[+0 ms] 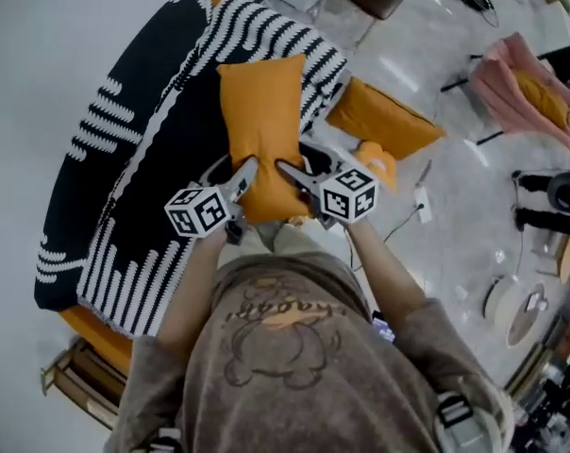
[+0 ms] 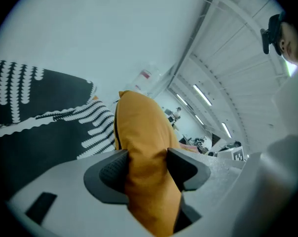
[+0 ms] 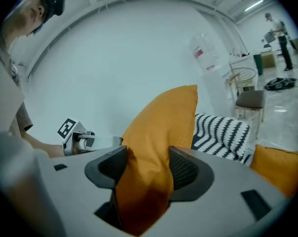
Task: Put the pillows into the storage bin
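Closest in, the person's grey-brown shirt [image 1: 294, 347] fills the bottom of the head view, both forearms reaching ahead, and look what they've got: one orange pillow [image 1: 263, 125], held out lengthwise above the black-and-white striped cushion [image 1: 125, 196]. Left hand-held gripper [image 1: 240, 179] has its jaws about half spread and clamped on the pillow's near edge, and its own view shows the fabric squeezed tight and bulging past the pads. Right hand-held gripper [image 1: 293, 173] does the same just beside it, jaws partway apart, pads biting into a bunched fold of that same edge. Two grips on one soft thing reads as sensible: a floppy pillow pinched at one spot would sag and swing, while the pair side by side hold it steady for carrying. So the pillow looks lifted, up off the striped cushion, and not in any bin yet. Second orange pillow [image 1: 384, 119] lies on the pale floor [image 1: 474, 187] off to the right, waiting its turn, and what looks like another sits in pink fabric [image 1: 511, 74] further right. Storage bin? I can't pick it out for sure in any view, so my call is early days: carry and drop to come.
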Tool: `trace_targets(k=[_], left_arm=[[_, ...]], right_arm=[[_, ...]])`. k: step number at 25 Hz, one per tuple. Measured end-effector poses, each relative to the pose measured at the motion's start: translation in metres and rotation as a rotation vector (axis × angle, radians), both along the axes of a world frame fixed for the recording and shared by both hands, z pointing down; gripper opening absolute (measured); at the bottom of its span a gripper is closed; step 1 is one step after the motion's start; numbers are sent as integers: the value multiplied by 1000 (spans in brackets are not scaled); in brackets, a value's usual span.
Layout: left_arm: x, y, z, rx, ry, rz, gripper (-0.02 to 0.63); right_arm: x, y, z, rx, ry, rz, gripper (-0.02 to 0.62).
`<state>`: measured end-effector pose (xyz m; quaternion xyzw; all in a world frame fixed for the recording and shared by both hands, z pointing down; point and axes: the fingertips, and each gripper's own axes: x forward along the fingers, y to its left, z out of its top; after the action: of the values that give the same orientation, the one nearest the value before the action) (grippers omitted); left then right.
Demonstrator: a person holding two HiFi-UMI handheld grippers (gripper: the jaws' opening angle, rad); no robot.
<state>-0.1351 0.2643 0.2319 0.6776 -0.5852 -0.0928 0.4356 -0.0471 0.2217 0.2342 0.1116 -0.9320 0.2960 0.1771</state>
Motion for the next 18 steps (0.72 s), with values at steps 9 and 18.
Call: trace_targets(k=[9,18], left_arm=[[202,-96,-24,-4,-37,329,245],[317,-185,-5,-40,-47,629,245]], right_arm=[[210,-65,-21,-28,-29,324,259],[324,-125,-3,-80,-12,612,253]])
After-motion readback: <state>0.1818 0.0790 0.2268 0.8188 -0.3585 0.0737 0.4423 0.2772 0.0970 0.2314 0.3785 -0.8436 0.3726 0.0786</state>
